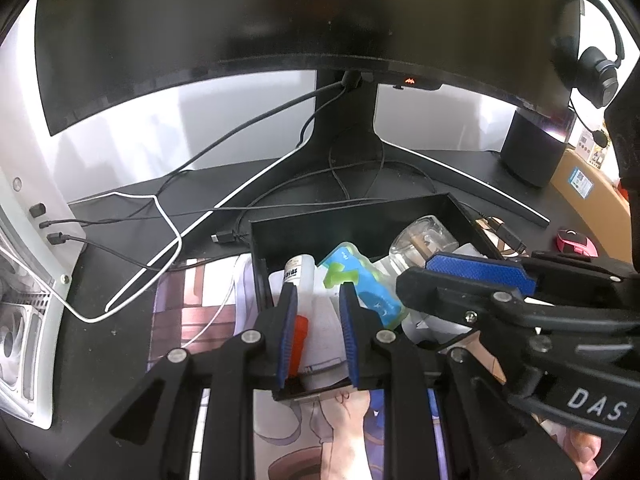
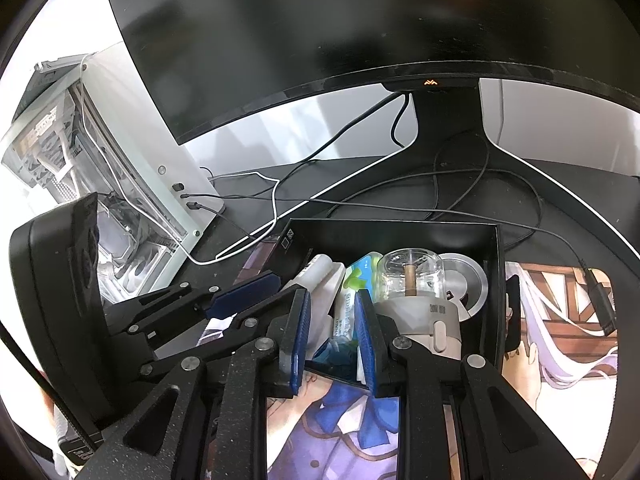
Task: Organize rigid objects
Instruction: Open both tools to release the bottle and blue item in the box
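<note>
A black open box (image 1: 360, 212) (image 2: 400, 236) sits on the desk mat and holds several items: a white bottle (image 1: 299, 270) (image 2: 316, 272), a blue and green wipes pack (image 1: 360, 276) (image 2: 350, 300), a clear glass jar device (image 1: 424, 240) (image 2: 412, 280), a silver lid (image 2: 468, 284) and an orange-capped item (image 1: 299, 340). My left gripper (image 1: 318, 316) is open at the box's near edge, its fingers either side of white items. My right gripper (image 2: 332, 320) is open over the wipes pack. Each gripper shows in the other's view.
A large curved monitor (image 1: 280, 20) stands behind the box on a black stand (image 1: 344, 128). Cables (image 1: 168, 216) trail across the black desk. A white PC case (image 2: 100, 152) is at the left. A speaker (image 1: 532, 152), headset (image 1: 596, 72) and pink mouse (image 1: 576, 242) are at the right.
</note>
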The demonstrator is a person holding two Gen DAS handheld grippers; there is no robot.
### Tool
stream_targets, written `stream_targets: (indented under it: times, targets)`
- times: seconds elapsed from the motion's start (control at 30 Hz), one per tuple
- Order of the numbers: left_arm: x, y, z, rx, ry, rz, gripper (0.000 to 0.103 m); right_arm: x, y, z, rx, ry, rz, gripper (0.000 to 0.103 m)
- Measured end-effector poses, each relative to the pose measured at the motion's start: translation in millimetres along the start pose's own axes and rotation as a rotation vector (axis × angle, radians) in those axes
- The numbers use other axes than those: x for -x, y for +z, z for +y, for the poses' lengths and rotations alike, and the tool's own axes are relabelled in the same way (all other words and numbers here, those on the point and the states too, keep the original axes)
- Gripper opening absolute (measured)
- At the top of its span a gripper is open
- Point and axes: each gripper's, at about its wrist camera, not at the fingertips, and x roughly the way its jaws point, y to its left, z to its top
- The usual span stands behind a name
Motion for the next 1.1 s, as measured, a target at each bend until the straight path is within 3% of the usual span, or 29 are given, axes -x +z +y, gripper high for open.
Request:
stream_targets:
  times: [0.23, 0.5, 0.77, 0.87, 0.93, 1.0, 1.07, 1.1]
  targets:
    - [10, 3, -3, -0.022, 0.064, -0.023, 0.021, 13, 2, -2, -0.006, -0.030, -0.023, 0.023]
    - [43, 8, -10, -0.030, 0.108, -0.105, 0.022, 44, 6, -3, -0.017, -0.031, -0.086, 0.030]
    - [80, 9, -25, -0.105, 0.108, -0.192, 0.027, 87, 10, 4, -0.017, -0.020, -0.184, 0.053]
    - [93, 11, -25, -0.101, 0.103, -0.224, 0.040, 104, 11, 8, -0.008, -0.025, -0.219, 0.053]
    - [102, 11, -26, -0.105, 0.109, -0.248, 0.040, 117, 10, 12, 0.001, -0.022, -0.243, 0.054]
    - [115, 11, -29, -0.110, 0.111, -0.280, 0.041, 128, 9, 16, 0.005, -0.025, -0.263, 0.060]
    - [125, 11, -32, -0.117, 0.113, -0.305, 0.046, 138, 6, 19, 0.009, -0.026, -0.292, 0.080]
    - [131, 10, -34, -0.121, 0.116, -0.321, 0.048, 145, 4, 21, 0.011, -0.027, -0.316, 0.083]
